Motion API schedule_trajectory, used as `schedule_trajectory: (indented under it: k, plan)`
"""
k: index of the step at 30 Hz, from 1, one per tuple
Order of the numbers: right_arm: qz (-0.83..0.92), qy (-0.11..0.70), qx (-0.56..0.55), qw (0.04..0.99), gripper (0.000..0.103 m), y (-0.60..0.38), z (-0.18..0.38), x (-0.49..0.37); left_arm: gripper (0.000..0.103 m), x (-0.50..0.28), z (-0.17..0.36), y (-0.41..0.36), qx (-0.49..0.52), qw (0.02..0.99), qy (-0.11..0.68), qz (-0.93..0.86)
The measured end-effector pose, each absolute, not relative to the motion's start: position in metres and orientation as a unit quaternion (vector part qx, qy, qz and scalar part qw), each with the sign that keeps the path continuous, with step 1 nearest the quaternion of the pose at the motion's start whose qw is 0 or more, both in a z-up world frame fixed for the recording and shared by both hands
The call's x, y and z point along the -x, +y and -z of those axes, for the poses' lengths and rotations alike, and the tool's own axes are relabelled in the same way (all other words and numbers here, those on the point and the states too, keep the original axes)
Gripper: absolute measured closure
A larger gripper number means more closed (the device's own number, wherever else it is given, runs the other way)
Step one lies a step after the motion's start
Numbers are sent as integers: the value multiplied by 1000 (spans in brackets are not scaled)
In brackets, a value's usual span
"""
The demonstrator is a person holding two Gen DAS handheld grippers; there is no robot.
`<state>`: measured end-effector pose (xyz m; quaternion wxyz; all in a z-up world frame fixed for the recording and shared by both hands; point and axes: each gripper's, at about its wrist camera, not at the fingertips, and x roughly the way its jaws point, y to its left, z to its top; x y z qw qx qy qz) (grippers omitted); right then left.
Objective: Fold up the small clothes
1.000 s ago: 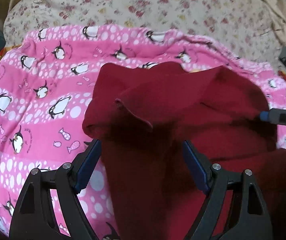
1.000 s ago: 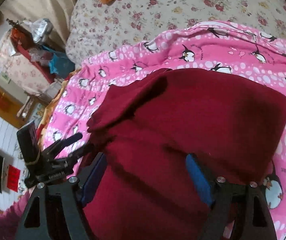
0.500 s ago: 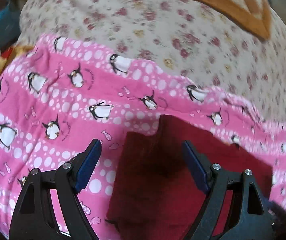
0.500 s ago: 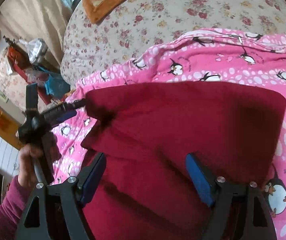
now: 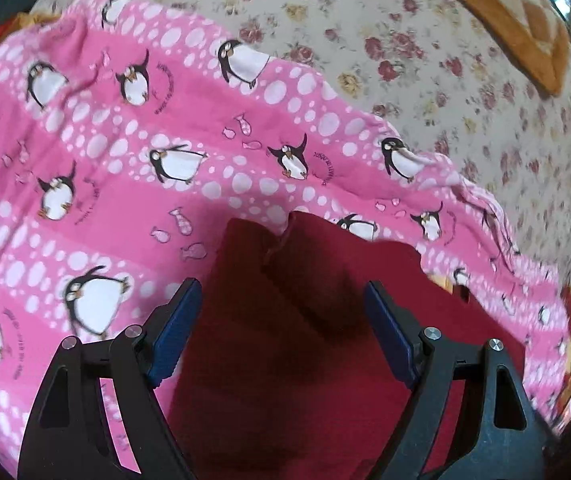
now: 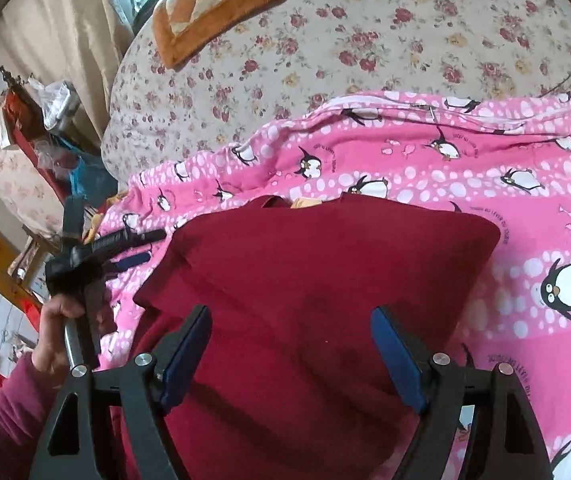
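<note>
The left gripper (image 5: 281, 328), jaws spread and empty, had let go of the red garment (image 6: 325, 280) and drawn back. The garment lay folded over on the pink penguin blanket (image 6: 525, 184), away from its edges. The right gripper (image 6: 289, 354) hovered released above it, so another fold likely remained.

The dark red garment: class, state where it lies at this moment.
In both wrist views the dark red garment lies on the pink penguin blanket, low and central, ahead of each open gripper; the floral bedspread lies beyond it.
</note>
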<state>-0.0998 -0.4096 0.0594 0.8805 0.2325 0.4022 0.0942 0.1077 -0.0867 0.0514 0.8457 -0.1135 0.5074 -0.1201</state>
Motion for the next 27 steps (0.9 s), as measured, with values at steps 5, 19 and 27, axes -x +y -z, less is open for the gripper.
schedule_trajectory:
  k: [5,19,27]
  plan:
    - [-95,411,-238,875,23,-411,-53,97,21,-106,-55,-97,96,842,515,128]
    - [-81,416,-266,866,23,-422,-55,101,21,-100,-34,-107,224,801,534,153]
    - [-58,450,-172,874,23,-423,-58,136,24,-99,-46,-116,237,801,517,187]
